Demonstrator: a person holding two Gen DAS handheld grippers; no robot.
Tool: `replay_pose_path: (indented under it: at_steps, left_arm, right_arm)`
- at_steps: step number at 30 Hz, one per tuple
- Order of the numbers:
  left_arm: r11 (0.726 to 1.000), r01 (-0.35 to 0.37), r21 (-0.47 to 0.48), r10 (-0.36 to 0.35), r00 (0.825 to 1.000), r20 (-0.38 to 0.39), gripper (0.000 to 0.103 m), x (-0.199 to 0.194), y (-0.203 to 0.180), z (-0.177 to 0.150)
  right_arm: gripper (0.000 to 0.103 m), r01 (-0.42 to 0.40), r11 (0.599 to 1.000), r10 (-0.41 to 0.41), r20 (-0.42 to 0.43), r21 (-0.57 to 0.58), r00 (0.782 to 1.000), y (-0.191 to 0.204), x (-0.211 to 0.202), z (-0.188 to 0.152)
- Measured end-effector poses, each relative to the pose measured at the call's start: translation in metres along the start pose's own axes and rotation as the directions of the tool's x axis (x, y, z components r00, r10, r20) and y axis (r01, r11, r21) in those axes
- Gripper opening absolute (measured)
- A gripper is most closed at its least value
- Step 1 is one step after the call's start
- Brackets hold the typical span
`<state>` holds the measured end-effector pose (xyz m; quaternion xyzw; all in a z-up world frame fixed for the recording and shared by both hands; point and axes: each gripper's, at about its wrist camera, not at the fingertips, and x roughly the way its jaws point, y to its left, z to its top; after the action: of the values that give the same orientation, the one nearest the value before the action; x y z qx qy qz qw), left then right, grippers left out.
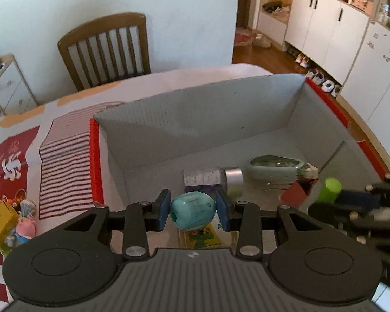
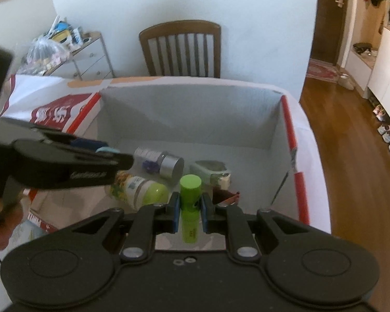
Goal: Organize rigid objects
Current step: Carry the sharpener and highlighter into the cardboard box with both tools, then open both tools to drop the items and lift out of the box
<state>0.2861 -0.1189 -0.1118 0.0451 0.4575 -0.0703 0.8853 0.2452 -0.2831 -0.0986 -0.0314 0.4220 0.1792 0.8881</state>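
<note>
My left gripper [image 1: 193, 213] is shut on a teal egg-shaped object [image 1: 192, 212], held over the near part of an open cardboard box [image 1: 195, 119] with red edges. My right gripper [image 2: 190, 213] is shut on a lime green tube [image 2: 189, 202], held over the same box [image 2: 189, 114]. In the box lie a clear bottle with a silver cap [image 2: 160, 163], a jar with a green lid [image 2: 140, 189], a pale green case [image 1: 275, 167] and a small red-brown box [image 1: 296, 192]. The right gripper shows at the right of the left wrist view [image 1: 351, 197]; the left gripper at the left of the right wrist view [image 2: 91, 161].
A striped cloth [image 1: 65, 161] lies left of the box on the printed tablecloth [image 1: 7, 171]. A yellow carton [image 1: 0, 223] and a small toy figure [image 1: 24, 227] sit at the table's left. A wooden chair [image 2: 180, 49] stands behind the table.
</note>
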Motion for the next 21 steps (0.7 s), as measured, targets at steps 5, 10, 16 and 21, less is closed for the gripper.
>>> replay_pose_path:
  at_steps: [5,10,16,21]
  left_arm:
    - [1.0,-0.01,0.0,0.01,0.999,-0.032,0.037,0.01,-0.003,0.003]
    - [1.0,-0.015,-0.001,0.015,0.998,-0.06,0.037,0.018,-0.007,0.004]
    - [1.0,-0.015,0.006,0.015,0.996,-0.092,0.037,0.024,-0.011,0.004]
    - [1.0,-0.02,0.012,0.021,0.994,-0.111,0.037,0.027,-0.012,0.001]
  right_arm:
    - [0.015,-0.021,1.0,0.021,-0.033,-0.001,0.999,-0.004,0.01,-0.002]
    - [0.015,-0.036,0.999,0.036,-0.053,0.001,0.998,-0.005,0.015,-0.004]
    - [0.015,-0.039,0.999,0.04,-0.071,0.014,0.997,-0.008,0.02,-0.004]
    - [0.015,-0.047,0.999,0.049,-0.076,0.021,0.996,-0.01,0.02,-0.003]
